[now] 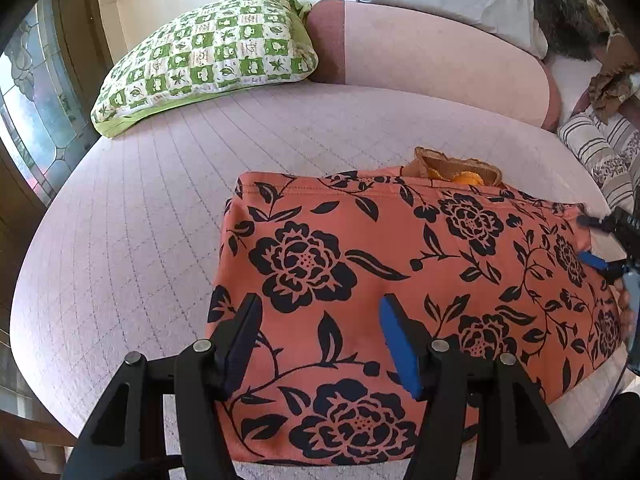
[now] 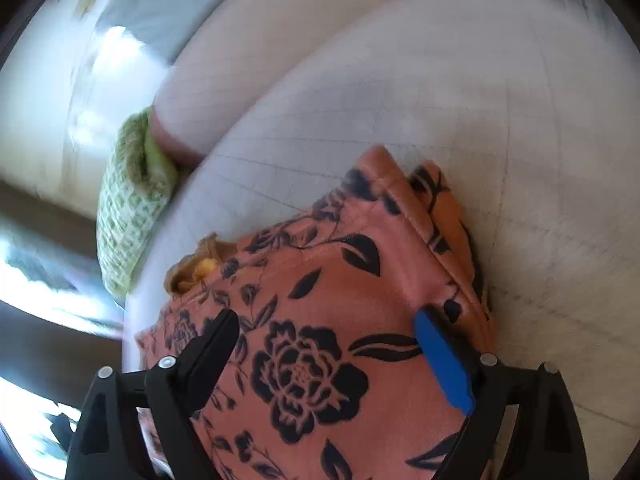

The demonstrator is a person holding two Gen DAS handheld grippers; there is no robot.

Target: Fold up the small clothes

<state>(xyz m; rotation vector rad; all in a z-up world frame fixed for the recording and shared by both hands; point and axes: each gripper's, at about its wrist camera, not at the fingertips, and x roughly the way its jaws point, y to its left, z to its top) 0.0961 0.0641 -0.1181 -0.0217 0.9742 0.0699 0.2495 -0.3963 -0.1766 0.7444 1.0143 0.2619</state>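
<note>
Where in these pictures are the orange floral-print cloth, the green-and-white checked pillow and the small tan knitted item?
Orange floral-print cloth [image 1: 360, 248]: left wrist view, on its flat middle.
Green-and-white checked pillow [image 1: 208, 56]: left wrist view, on its patterned top face.
Small tan knitted item [image 1: 448, 166]: left wrist view, on its ribbed edge behind the cloth.

Pale quilted bed [image 1: 160, 200]. Coral floral garment [image 1: 360, 260] lies flat beneath left fingers [image 1: 244, 328]. Green checked pillow [image 1: 208, 56] well beyond fingers, leftward. Pink bolster [image 1: 432, 56] beside pillow.

Orange garment [image 1: 400, 280] with black flowers, pale lilac quilted bedspread [image 1: 140, 220], green-and-white checked pillow [image 1: 212, 56].
</note>
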